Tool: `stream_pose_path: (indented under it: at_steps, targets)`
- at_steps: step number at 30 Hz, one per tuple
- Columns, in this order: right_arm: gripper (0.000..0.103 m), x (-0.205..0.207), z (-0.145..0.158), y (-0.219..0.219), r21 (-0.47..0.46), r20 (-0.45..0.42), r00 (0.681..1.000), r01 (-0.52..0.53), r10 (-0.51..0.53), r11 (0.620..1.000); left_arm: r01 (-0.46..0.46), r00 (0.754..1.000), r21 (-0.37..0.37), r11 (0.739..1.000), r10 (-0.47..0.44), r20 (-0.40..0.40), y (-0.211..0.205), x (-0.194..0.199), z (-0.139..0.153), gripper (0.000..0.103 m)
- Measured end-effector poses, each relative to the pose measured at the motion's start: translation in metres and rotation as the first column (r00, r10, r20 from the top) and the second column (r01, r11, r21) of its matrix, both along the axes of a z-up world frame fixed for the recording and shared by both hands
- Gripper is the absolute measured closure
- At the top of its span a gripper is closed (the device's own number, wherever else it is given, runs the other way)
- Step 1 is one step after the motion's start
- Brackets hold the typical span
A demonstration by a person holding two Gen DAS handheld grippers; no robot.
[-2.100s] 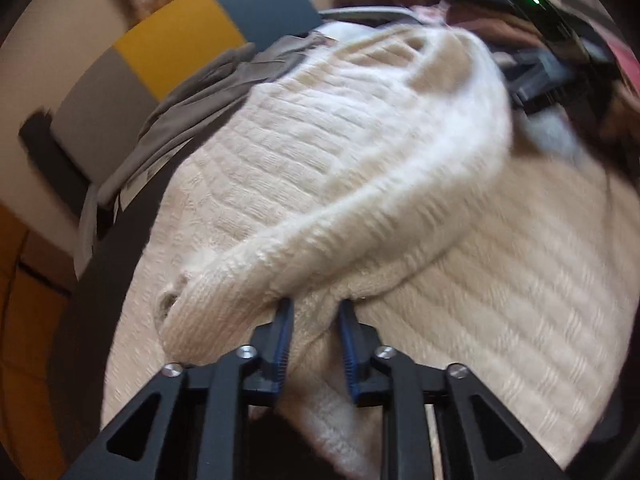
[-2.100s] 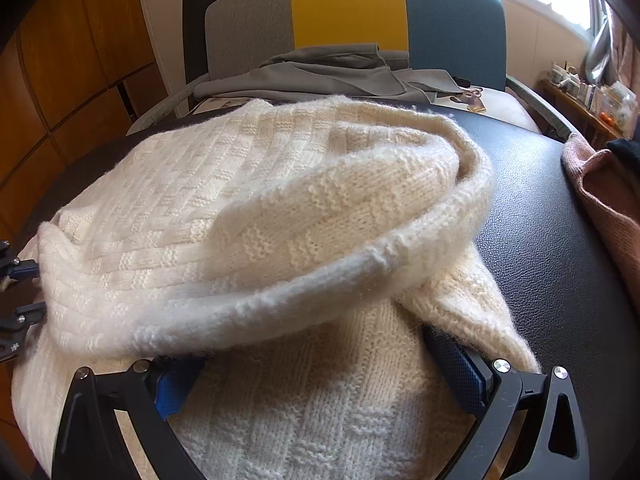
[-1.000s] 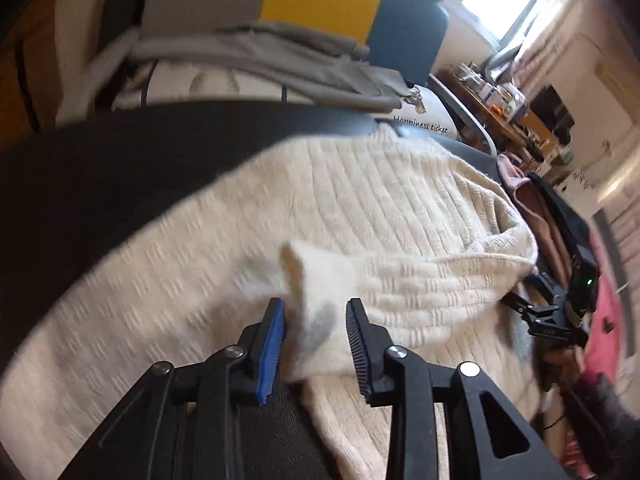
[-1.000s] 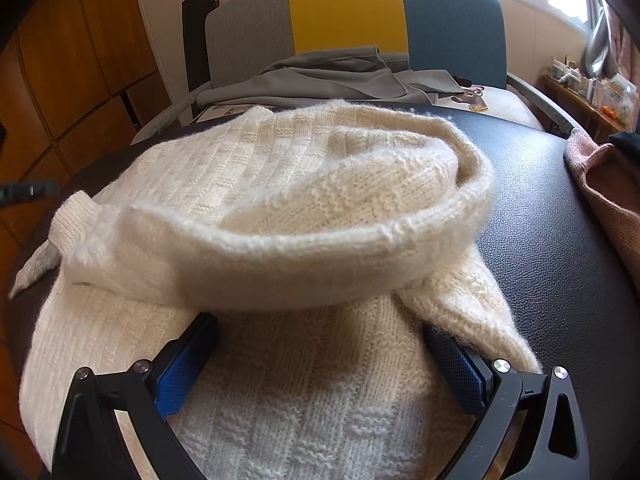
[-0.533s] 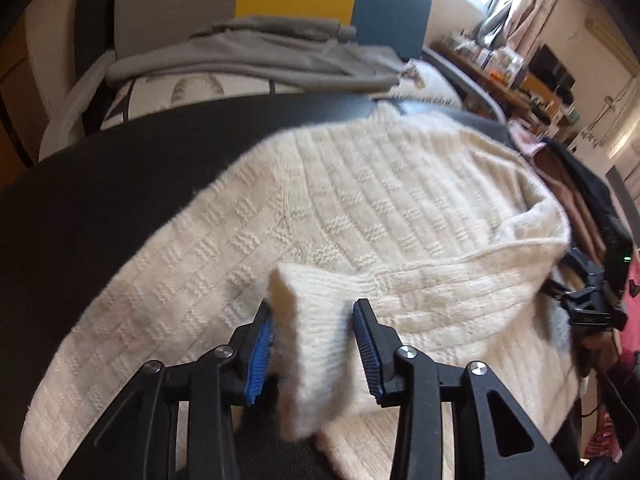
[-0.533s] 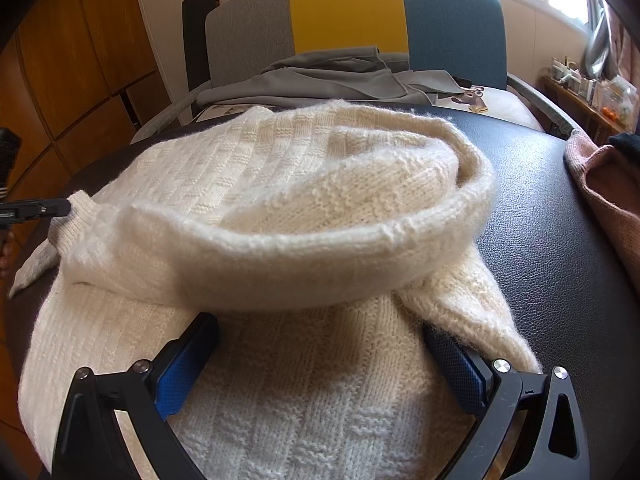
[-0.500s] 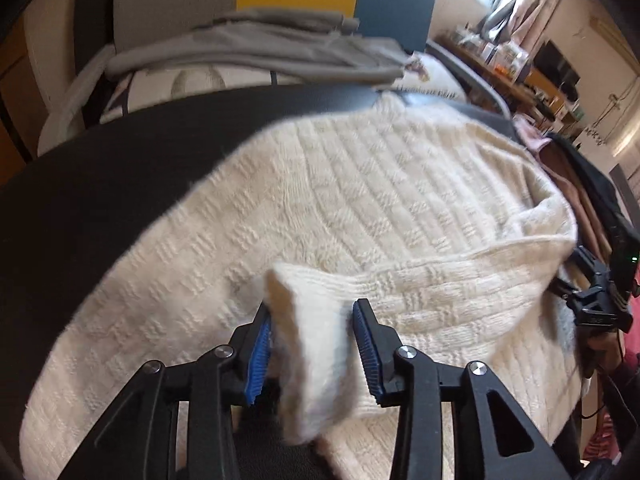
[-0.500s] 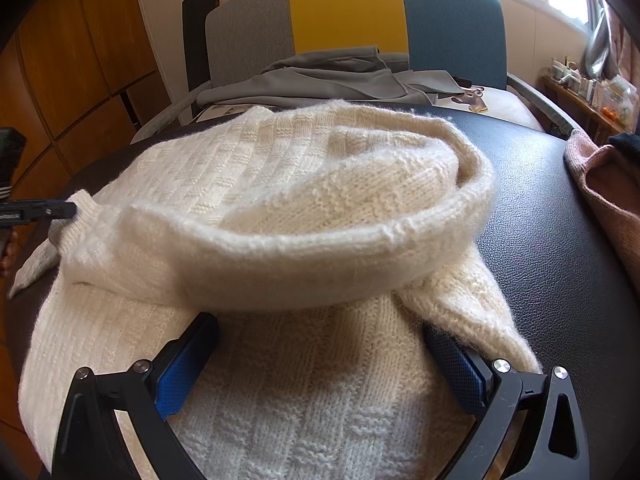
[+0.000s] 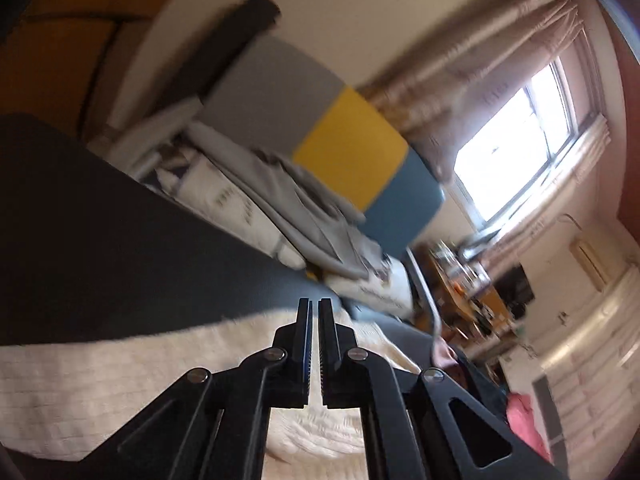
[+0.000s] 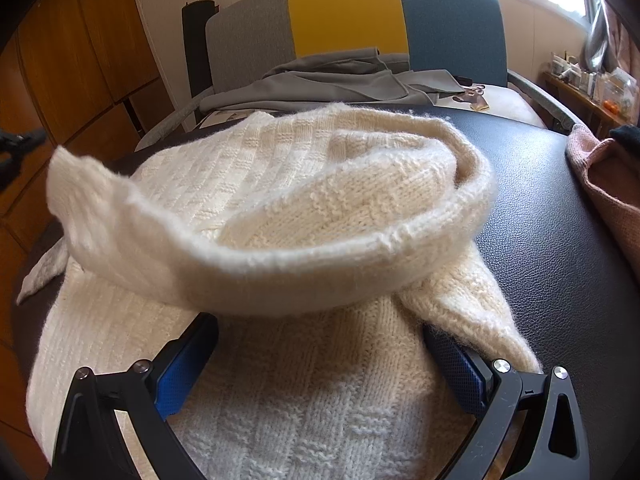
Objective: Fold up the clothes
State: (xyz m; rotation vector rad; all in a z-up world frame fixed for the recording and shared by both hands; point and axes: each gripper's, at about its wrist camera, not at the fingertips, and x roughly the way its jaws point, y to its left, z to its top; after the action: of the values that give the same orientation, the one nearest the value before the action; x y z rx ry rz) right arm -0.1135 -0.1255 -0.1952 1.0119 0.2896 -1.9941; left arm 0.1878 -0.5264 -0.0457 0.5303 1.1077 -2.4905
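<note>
A cream knitted sweater (image 10: 304, 400) lies spread on the black table (image 10: 560, 240). One sleeve (image 10: 320, 240) arcs across its body, and the cuff (image 10: 68, 176) at the left is lifted and blurred. My right gripper (image 10: 320, 360) is open wide, its blue-padded fingers (image 10: 188, 356) resting on the sweater body on either side, under the sleeve. In the left wrist view my left gripper (image 9: 315, 304) is shut with nothing between its fingers, tilted up above the sweater (image 9: 120, 380). At the far left of the right wrist view it shows only as a dark blur.
Behind the table stands a chair (image 10: 344, 12) with a grey, yellow and blue back, and a grey garment (image 10: 328, 80) lies on its seat. A pink garment (image 10: 600, 184) lies at the table's right edge. Wooden panels (image 10: 80, 40) line the left wall.
My left gripper let go of the sleeve cuff, shut empty and swung upward. The cuff now sticks up at the left. My right gripper stayed in place, open.
</note>
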Motion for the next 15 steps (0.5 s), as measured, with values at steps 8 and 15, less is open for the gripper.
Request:
stream_pose_path:
  at_steps: [8, 15]
  targets:
    - [0.000, -0.001, 0.001, 0.002, -0.026, 0.017, 1.000, 0.001, 0.000, 1.000, 0.390, 0.878, -0.352, 0.851, -0.229, 0.420, 0.090, -0.045, 0.001, 0.078]
    - [0.000, -0.003, 0.001, 0.004, -0.033, 0.020, 1.000, -0.001, 0.002, 0.999, 0.843, 0.518, -0.332, 0.424, -0.474, 0.712, 0.191, -0.123, -0.032, 0.060]
